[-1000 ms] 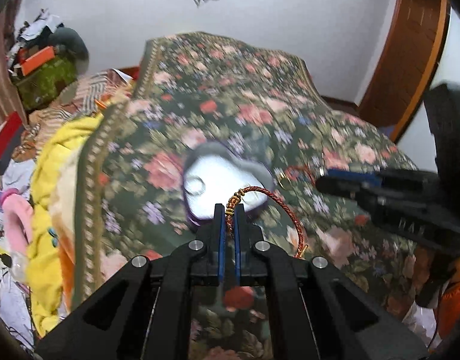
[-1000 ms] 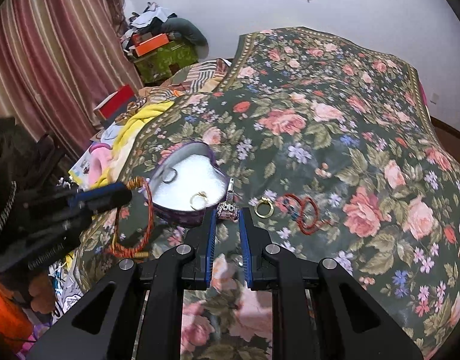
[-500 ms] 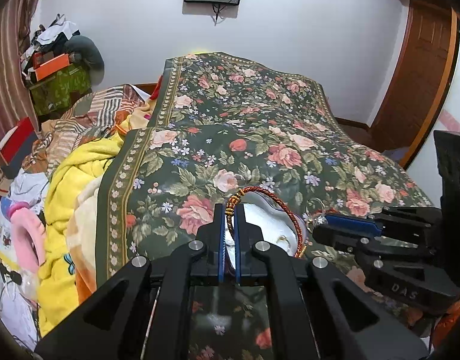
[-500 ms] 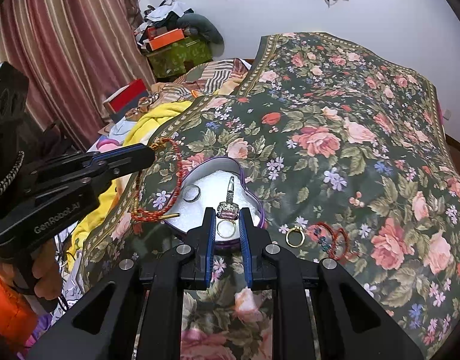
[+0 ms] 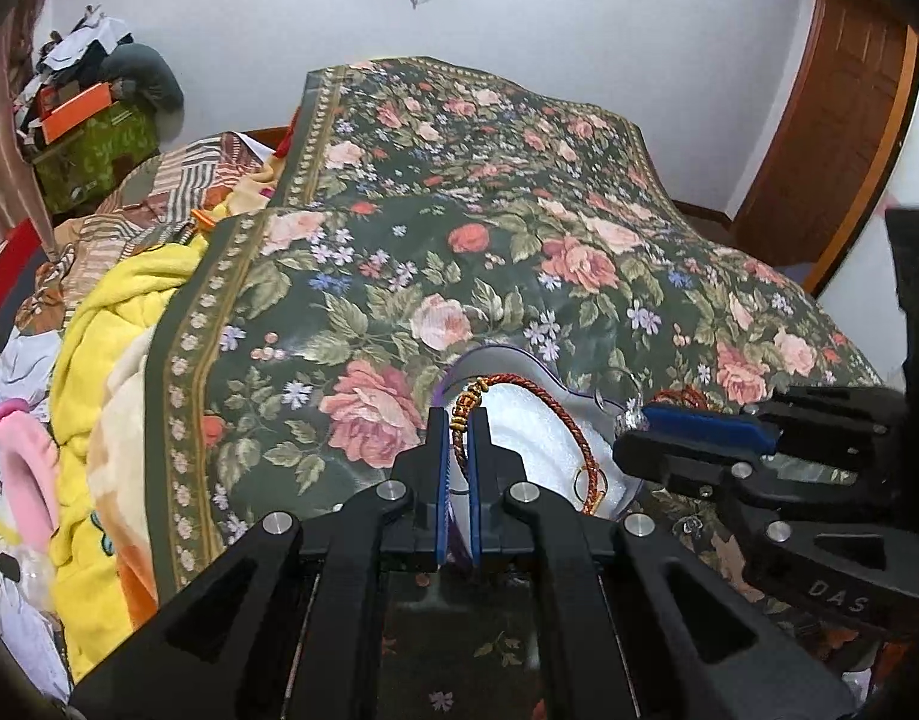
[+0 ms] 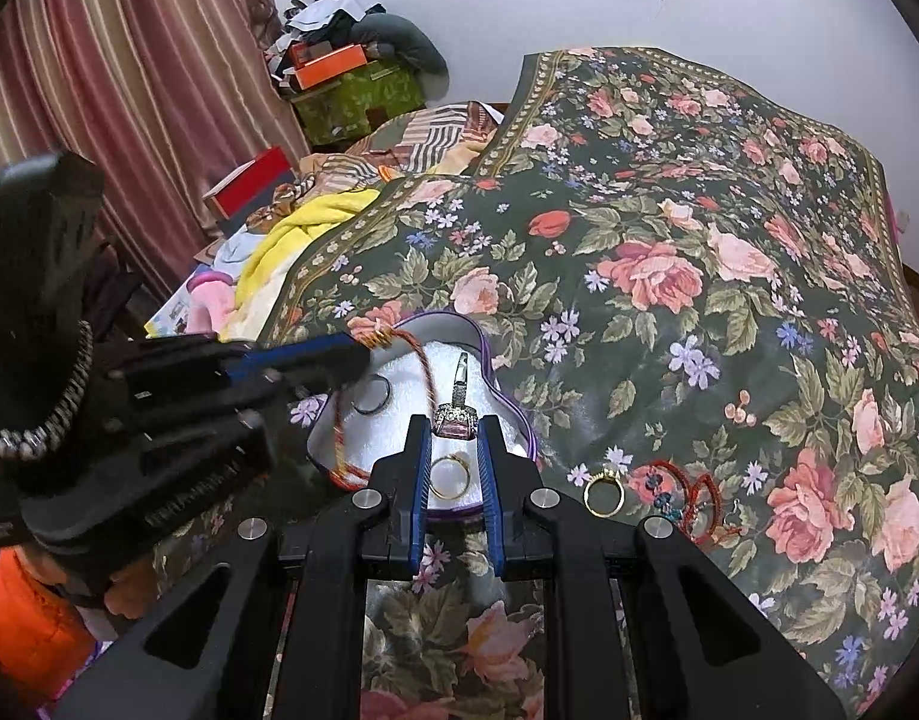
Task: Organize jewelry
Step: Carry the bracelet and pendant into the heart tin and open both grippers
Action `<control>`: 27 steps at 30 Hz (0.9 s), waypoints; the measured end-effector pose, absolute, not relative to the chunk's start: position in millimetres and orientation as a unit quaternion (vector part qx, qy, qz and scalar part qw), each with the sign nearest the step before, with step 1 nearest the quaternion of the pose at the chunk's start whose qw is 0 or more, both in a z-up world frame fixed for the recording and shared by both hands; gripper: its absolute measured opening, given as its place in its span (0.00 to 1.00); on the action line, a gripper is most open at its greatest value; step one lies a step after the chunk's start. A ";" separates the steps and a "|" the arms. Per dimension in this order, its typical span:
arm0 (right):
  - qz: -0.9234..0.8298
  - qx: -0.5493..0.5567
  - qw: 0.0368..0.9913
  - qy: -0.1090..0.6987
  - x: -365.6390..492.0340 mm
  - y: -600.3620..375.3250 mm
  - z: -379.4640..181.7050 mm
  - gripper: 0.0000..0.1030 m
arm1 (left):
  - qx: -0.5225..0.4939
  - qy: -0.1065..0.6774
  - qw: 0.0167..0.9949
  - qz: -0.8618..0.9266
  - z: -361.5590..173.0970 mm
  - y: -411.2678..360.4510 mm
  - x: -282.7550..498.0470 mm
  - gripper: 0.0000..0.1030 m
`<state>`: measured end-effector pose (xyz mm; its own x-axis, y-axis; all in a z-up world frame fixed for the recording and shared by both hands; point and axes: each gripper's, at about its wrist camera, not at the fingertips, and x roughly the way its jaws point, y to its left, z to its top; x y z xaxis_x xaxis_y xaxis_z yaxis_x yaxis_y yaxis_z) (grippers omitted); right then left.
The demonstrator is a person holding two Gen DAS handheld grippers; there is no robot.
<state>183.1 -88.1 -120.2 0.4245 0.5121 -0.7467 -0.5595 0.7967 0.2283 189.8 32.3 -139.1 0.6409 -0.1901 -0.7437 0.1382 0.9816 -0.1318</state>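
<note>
Left wrist view: the left gripper (image 5: 458,438) is pinched tight on the gold-beaded knot of the cord bracelet (image 5: 570,429), whose loop arcs away toward 2 o'clock and drops at 4 o'clock over the white padding of the box (image 5: 540,444). The box sits right ahead of the fingertips at 12 to 2 o'clock, so the bracelet hangs above its goal; I'd judge the drop needs only a short lowering. At 3 o'clock the right gripper (image 5: 633,423) crowds in, a sparkly piece at its tip, leaving little room on that side; the bedspread (image 5: 399,252) lies open from 9 to 12 o'clock. Right wrist view: the right gripper (image 6: 453,438) has its jaws apart, and the ring (image 6: 458,414) with the pink stone sits between the tips, band pointing to 12 o'clock; whether the pads really grip it I can't tell. It is over the box (image 6: 507,402), where a dark ring (image 6: 372,394) lies at 11 o'clock and a gold ring (image 6: 449,476) shows between the fingers. The left gripper (image 6: 357,357) comes in from 9 o'clock, bracelet (image 6: 426,369) draped across the box's left half. On the bedspread at 3 o'clock wait a gold ring (image 6: 603,489) and a red cord piece (image 6: 693,492).
</note>
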 end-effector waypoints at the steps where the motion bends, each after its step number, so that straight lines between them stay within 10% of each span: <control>1: 0.319 -0.029 0.843 0.432 183.5 -86.7 -119.9 0.14 | -0.030 0.415 0.905 -0.094 -140.2 30.6 190.3 0.03; 27: 0.327 -0.025 0.836 0.439 182.4 -86.2 -119.0 0.14 | -0.018 0.405 0.912 -0.067 -131.8 33.8 184.3 0.09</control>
